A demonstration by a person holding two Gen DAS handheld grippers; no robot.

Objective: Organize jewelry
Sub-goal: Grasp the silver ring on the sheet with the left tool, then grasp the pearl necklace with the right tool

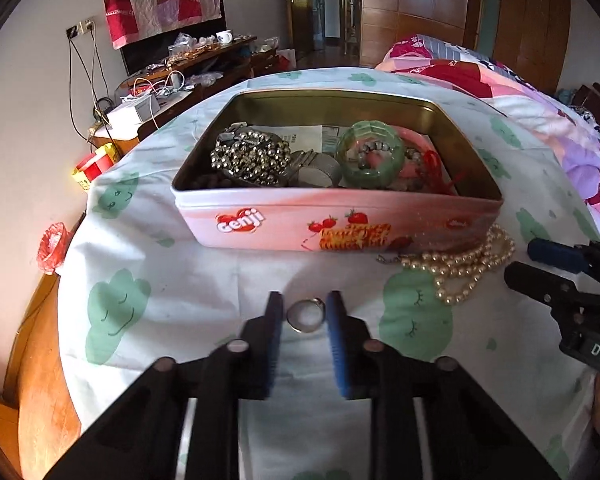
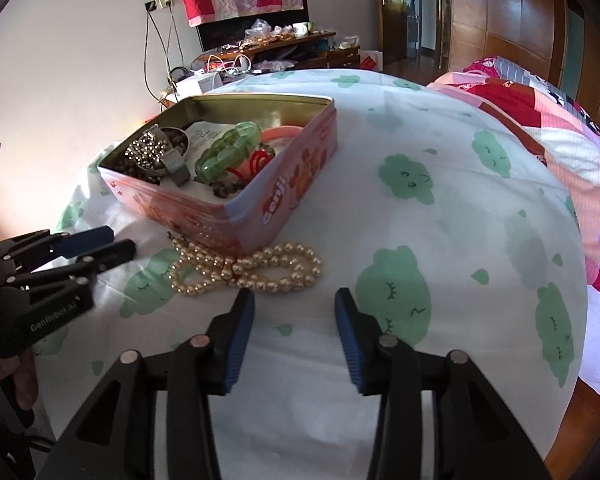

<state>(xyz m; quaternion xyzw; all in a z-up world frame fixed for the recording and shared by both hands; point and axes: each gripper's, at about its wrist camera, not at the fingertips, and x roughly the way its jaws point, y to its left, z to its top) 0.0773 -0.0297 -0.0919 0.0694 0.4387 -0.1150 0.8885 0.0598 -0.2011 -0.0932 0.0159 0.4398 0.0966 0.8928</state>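
A silver ring (image 1: pixel 300 326) lies on the white cloth between the fingers of my left gripper (image 1: pixel 304 298). The right pad is at the ring's edge and a thin gap shows on the left, so the jaws stand narrowly open around it. Just beyond is the pink biscuit tin (image 1: pixel 280 220), which holds a green bangle (image 1: pixel 369 156), metal bead chains (image 1: pixel 252 156) and other pieces. A pearl necklace (image 2: pixel 260 268) lies coiled against the tin's near corner. My right gripper (image 2: pixel 294 296) is open and empty, its left fingertip just short of the pearls.
The cloth with green cloud prints (image 2: pixel 439 216) covers a rounded table and drops off at the left edge. A quilted bedspread (image 2: pixel 559 132) lies to the right. A cluttered wooden shelf (image 1: pixel 188 60) stands against the far wall.
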